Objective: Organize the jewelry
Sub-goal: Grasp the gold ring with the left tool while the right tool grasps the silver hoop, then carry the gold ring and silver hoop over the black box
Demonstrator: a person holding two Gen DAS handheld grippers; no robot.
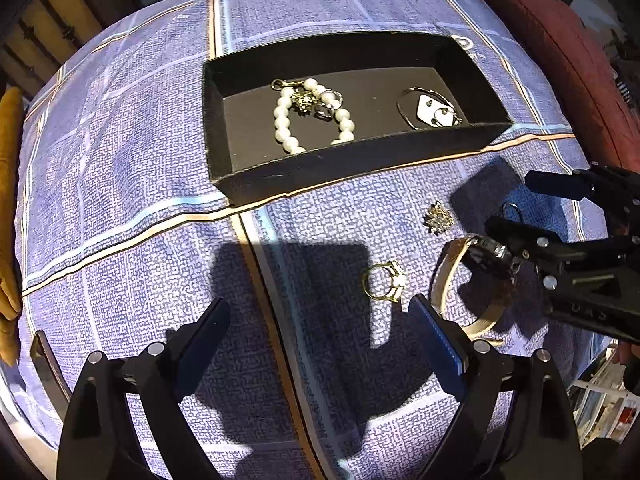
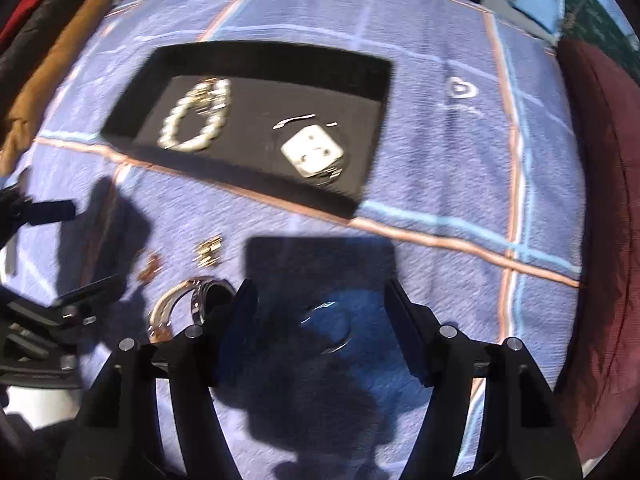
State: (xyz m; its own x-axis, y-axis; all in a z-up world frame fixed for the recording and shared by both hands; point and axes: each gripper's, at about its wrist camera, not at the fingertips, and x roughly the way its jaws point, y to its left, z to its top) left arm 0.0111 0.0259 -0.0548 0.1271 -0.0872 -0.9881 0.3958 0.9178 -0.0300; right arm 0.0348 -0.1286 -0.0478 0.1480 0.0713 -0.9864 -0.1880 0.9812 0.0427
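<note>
A black tray (image 1: 340, 176) (image 2: 248, 50) on the blue checked cloth holds a pearl bracelet (image 1: 282, 122) (image 2: 192, 120), a brooch, and a white earring card (image 1: 434, 112) (image 2: 312, 148). On the cloth in front of it lie a sparkly brooch (image 1: 438, 218) (image 2: 208, 252), a gold ring (image 1: 386, 280) and a pale bangle (image 1: 452, 280) (image 2: 168, 306). My left gripper (image 1: 320, 308) (image 2: 76, 248) is open, and the ring lies just ahead of its right finger. My right gripper (image 1: 512, 204) (image 2: 320, 292) is open over a thin hoop (image 1: 512, 210) (image 2: 326, 320), without touching it. The right wrist view is blurred.
A maroon cushion (image 1: 560, 60) (image 2: 600, 160) borders the cloth on the right. A brown cushion (image 1: 10, 200) (image 2: 60, 60) borders it on the left. A small pale loop (image 2: 460, 90) shows on the cloth right of the tray.
</note>
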